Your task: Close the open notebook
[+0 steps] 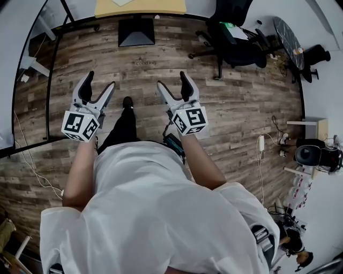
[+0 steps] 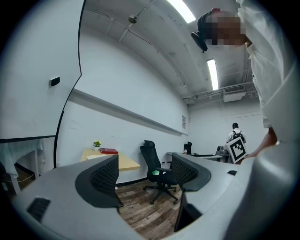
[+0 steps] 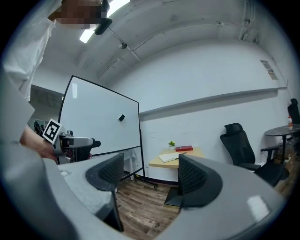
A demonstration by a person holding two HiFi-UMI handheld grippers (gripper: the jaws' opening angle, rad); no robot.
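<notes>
An open white notebook (image 3: 169,157) lies on a light wooden table (image 3: 187,160) against the far wall, seen in the right gripper view; in the left gripper view it shows as a pale slab (image 2: 96,157) on the same table (image 2: 124,162). Both grippers are held out in front of the person, well short of the table. My left gripper (image 1: 97,87) is open with nothing between its fingers. My right gripper (image 1: 172,84) is open and empty too. In the head view only the table's near edge (image 1: 140,8) shows at the top.
A red book (image 3: 184,148) and a small plant (image 3: 172,144) sit on the table behind the notebook. A whiteboard (image 3: 101,119) on a stand is to the left. A black office chair (image 1: 233,45) is to the right, with cables and gear (image 1: 313,152) along the right wall. Wood floor (image 1: 144,69) lies ahead.
</notes>
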